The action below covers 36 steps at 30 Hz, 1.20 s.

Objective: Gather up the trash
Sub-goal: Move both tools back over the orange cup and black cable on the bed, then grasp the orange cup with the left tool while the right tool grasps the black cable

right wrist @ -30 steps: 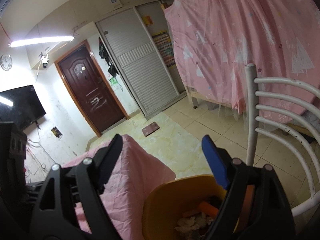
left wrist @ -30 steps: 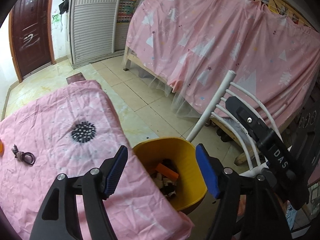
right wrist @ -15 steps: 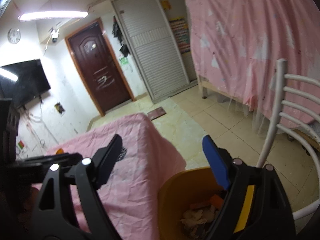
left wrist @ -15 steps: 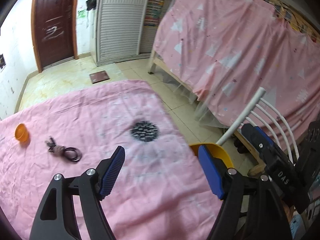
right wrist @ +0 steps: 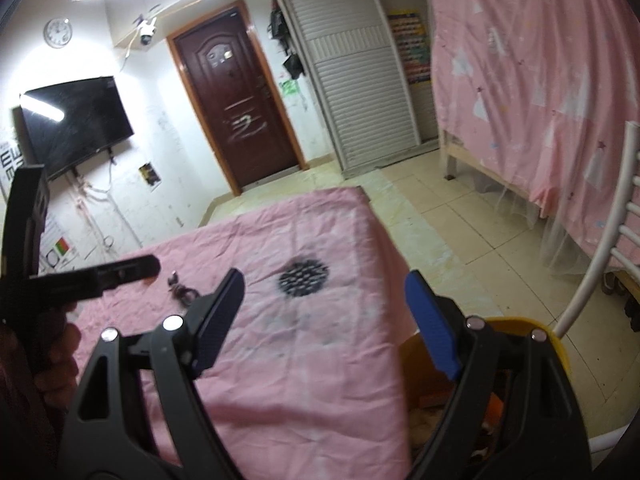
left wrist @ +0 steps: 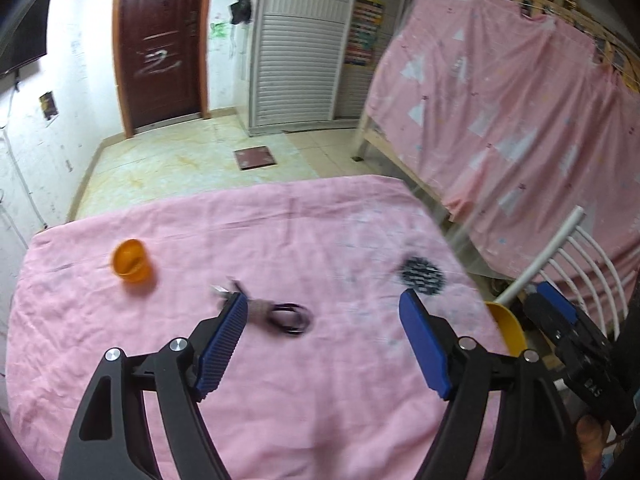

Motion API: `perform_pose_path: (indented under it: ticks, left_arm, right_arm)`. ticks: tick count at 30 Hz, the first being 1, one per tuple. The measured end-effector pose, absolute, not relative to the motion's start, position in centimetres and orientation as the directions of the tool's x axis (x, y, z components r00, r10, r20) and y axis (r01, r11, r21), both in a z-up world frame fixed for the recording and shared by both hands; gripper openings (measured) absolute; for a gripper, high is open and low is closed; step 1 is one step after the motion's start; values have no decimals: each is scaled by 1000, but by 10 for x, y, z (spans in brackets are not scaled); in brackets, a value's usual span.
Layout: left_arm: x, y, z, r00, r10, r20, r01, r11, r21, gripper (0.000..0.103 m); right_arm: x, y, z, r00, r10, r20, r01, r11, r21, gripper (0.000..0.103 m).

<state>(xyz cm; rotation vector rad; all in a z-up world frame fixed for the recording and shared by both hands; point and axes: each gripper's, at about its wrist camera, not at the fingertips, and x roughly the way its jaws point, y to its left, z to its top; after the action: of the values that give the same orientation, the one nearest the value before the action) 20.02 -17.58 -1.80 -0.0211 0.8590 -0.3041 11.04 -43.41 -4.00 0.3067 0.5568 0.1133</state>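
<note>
Pink cloth [left wrist: 328, 400] covers the table in a room with a tiled floor [left wrist: 168, 160], a dark wooden door [left wrist: 160, 40] and a bed draped in pink fabric [left wrist: 500, 100]; a yellow bin [right wrist: 520, 322] stands at the table's right edge beside a white chair [left wrist: 560, 256]. On the cloth lie an orange cup [left wrist: 132, 262], tipped with its mouth up and to the left, and a black coiled cable [left wrist: 286, 316], its long axis running left to right; the left gripper [left wrist: 322, 344] has just been opening and holds nothing, and the right gripper [right wrist: 324, 320] also stands open and empty.
</note>
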Motion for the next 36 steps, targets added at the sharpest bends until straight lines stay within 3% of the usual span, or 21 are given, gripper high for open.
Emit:
perform_pose_path:
  ticks: [23, 36]
  left_arm:
    - [251, -64, -28, 657, -75, -750, 19, 996, -83, 71]
    - [294, -47, -57, 598, 7, -801, -37, 999, -19, 71]
  right_arm:
    - [165, -329, -36, 740, 345, -578, -258, 938, 230, 79]
    - [194, -276, -38, 676, 365, -640, -373, 919, 130, 79]
